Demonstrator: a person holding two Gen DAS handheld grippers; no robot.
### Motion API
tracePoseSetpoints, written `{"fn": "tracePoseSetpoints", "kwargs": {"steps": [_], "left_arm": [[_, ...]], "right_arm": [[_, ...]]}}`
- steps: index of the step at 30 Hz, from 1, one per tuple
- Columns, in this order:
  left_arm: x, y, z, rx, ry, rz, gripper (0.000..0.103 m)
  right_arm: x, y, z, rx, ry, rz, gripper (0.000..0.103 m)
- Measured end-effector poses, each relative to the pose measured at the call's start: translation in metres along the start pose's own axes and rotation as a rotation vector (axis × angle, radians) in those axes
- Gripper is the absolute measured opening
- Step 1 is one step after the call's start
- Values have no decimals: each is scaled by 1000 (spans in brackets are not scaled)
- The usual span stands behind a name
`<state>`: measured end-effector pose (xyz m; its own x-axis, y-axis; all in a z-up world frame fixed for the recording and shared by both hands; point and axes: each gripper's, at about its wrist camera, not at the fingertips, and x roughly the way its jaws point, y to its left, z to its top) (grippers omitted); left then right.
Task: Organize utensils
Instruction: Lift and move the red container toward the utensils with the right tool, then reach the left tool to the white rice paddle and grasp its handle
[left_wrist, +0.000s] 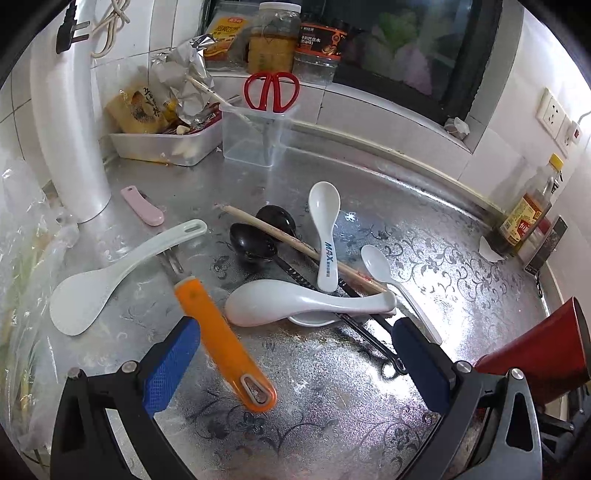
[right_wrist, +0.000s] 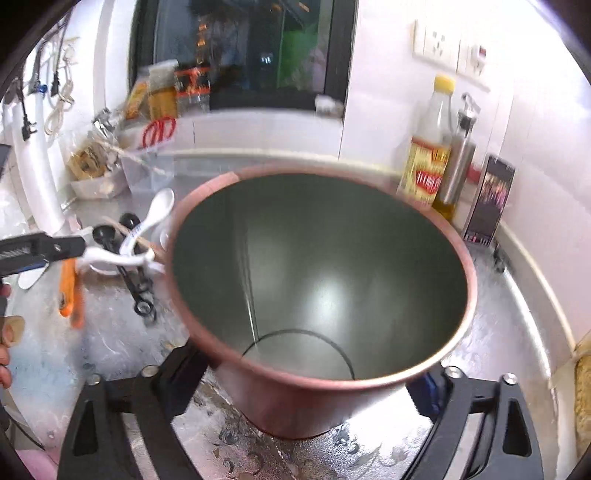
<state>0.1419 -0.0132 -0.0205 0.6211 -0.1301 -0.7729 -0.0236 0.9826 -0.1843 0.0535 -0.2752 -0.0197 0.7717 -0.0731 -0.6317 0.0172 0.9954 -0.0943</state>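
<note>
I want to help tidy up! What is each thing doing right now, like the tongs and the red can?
left tongs, open, nothing gripped
right tongs, around the red can; grip unclear
red can, tilted, empty
scissors, closed, standing in clear box
orange-handled tool, lying loose on counter
spoons, heaped on counter

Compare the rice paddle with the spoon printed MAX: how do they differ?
The rice paddle is bigger, with a broad flat blade; the MAX spoon has a small deep bowl. The paddle's handle has a slot; the spoon's carries blue lettering. The paddle lies apart; the spoon rests across the pile. Both are white.
</note>
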Motion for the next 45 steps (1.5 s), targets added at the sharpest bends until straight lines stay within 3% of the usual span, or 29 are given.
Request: {"fn": "tracePoseSetpoints", "kwargs": {"steps": [6, 11, 19, 26, 30, 36, 41, 44, 45], "left_arm": [[2, 2, 1, -12, -1, 1, 103], [2, 5, 2, -25, -2, 5, 103], [6, 7, 1, -34, 12, 13, 103], [5, 18, 2, -63, 11, 25, 103], [-3, 56, 8, -166, -22, 50, 103], [-20, 139, 9, -353, -44, 163, 103], [-21, 181, -10, -538, 38, 91, 103], [-19, 196, -19, -625, 66, 52, 85], [-19, 198, -20, -632, 71, 55, 72]], "right_arm": [[-10, 9, 9, -6, -46, 6, 103], [-9, -3, -6, 14, 7, 21, 103], [-11, -2, -10, -11, -8, 14, 102], [-12, -3, -10, -9, -13, 15, 90], [-13, -3, -10, -13, -12, 12, 90], [-12, -3, -10, -19, -10, 10, 90], [-11, -3, -9, -18, -4, 6, 90], [-10, -3, -8, -17, -1, 5, 90], [-9, -3, -7, -17, 0, 5, 90]]}}
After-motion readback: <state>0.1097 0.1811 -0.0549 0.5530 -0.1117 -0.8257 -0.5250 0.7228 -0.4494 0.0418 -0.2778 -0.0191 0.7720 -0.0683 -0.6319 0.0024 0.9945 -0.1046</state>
